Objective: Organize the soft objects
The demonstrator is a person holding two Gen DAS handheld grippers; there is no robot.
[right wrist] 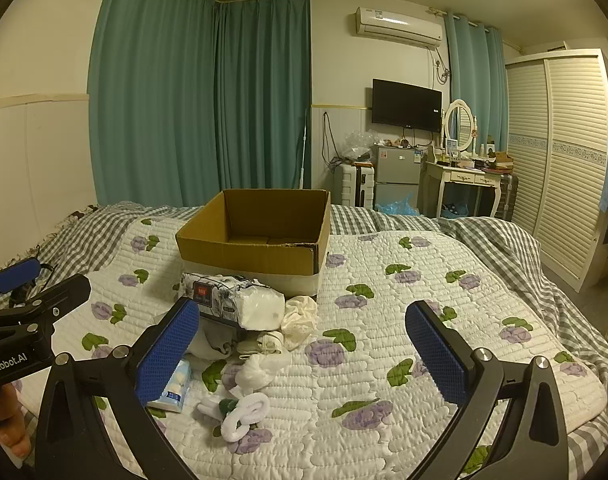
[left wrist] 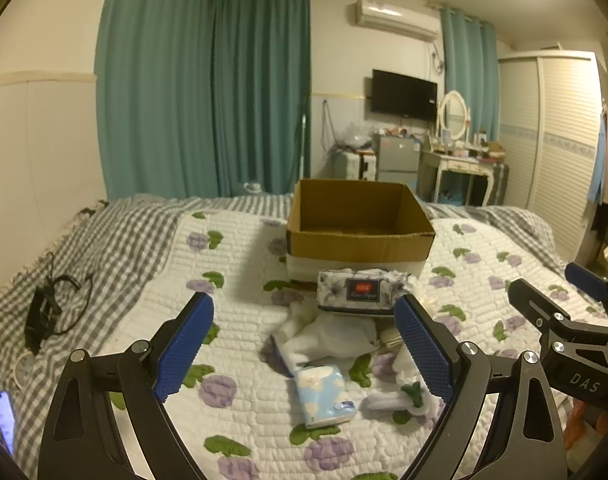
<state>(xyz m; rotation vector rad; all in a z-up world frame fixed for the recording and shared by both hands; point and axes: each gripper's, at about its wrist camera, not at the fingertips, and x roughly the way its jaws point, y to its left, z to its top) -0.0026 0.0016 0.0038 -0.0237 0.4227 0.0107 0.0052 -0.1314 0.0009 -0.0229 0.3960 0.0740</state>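
An open cardboard box (left wrist: 360, 236) (right wrist: 260, 240) stands on the quilted floral bedspread (left wrist: 240, 264). In front of it lies a pile of soft things: a floral tissue pack (left wrist: 362, 290) (right wrist: 232, 294), white cloths (left wrist: 328, 338), a small blue-and-white tissue packet (left wrist: 326, 396) (right wrist: 176, 388), a rolled white sock (right wrist: 246, 412) (left wrist: 400, 400) and a cream scrunchie (right wrist: 300, 316). My left gripper (left wrist: 304, 350) is open and empty, above the pile's near side. My right gripper (right wrist: 304, 354) is open and empty, to the right of the pile.
A black charger with cable (left wrist: 48, 312) lies on the grey checked sheet at the left. A phone (left wrist: 4, 420) lies at the bed's left edge. Beyond the bed stand a small fridge (right wrist: 396, 172), a dressing table (right wrist: 468, 180) and a wardrobe (right wrist: 560, 152).
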